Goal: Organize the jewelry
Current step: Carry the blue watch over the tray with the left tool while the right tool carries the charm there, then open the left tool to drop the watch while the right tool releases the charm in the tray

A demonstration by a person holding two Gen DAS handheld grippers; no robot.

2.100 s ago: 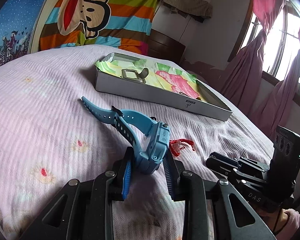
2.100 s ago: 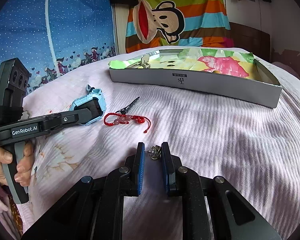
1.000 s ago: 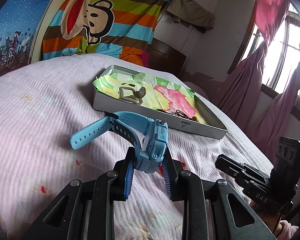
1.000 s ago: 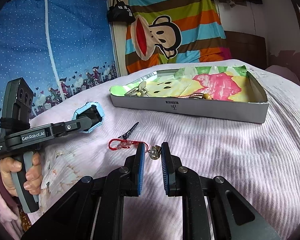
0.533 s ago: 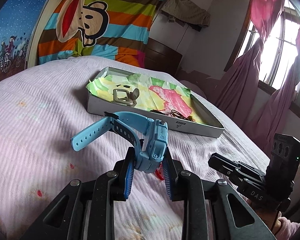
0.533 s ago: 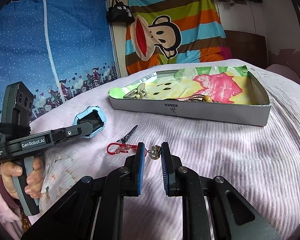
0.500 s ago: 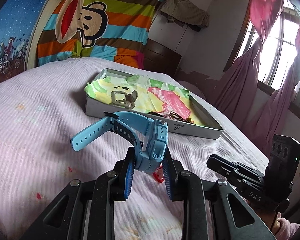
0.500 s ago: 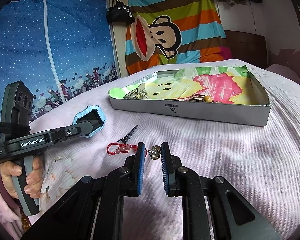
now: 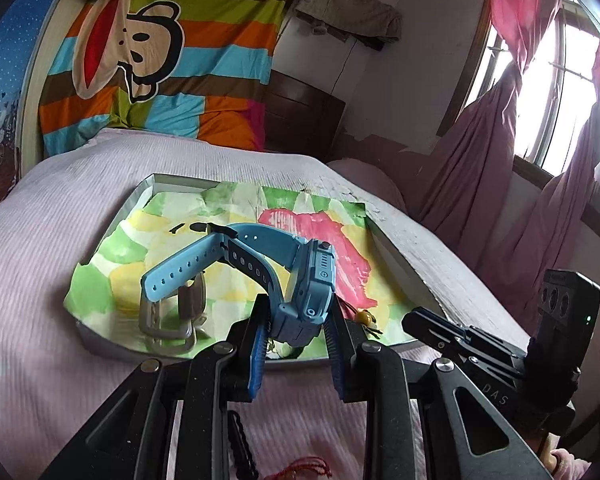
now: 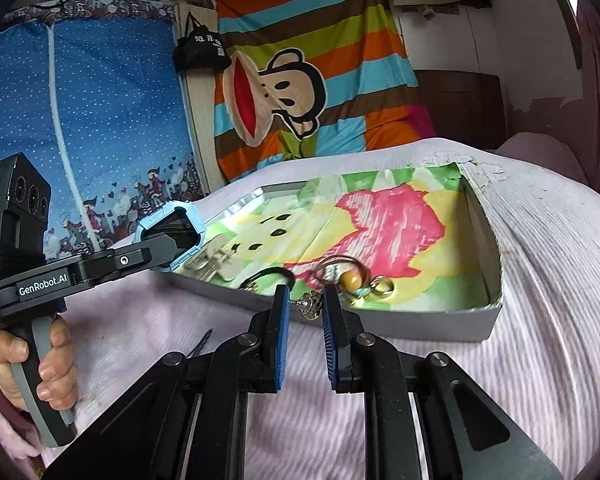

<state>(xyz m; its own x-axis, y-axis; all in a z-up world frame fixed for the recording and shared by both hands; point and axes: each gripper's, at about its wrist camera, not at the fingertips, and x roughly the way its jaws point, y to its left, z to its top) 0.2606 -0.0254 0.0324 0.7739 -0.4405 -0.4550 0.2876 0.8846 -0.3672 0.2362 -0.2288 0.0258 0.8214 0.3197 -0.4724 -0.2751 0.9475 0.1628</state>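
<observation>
The left hand-held gripper [image 9: 298, 332] is clenched on the case of a blue smartwatch [image 9: 306, 292], low in the centre of the left wrist view. The watch's straps reach up and to the left over a shallow grey tray [image 9: 138, 196] that lies on the bed [image 9: 40, 240], which is covered in a pale lilac ribbed spread. The tray is lined with paper painted green, yellow and pink. A grey buckle-like clip [image 9: 172, 320] lies in the tray's lower left part.

The right hand-held gripper [image 10: 305, 304], low in the centre of the right wrist view, grasps a small silver-coloured earring [image 10: 309, 303] between its blue pads, just at the tray's near wall [image 10: 420, 322]. Inside the tray, right behind the fingertips, lie a thin ring-shaped bangle [image 10: 342, 266], an amber bead [image 10: 351, 280] and a gold ring [image 10: 382, 286]. At the left edge of that view a hand [image 10: 40, 364] grips the other gripper's handle.

A red cord bracelet [image 9: 304, 468] lies on the bed at the bottom of the left wrist view.
</observation>
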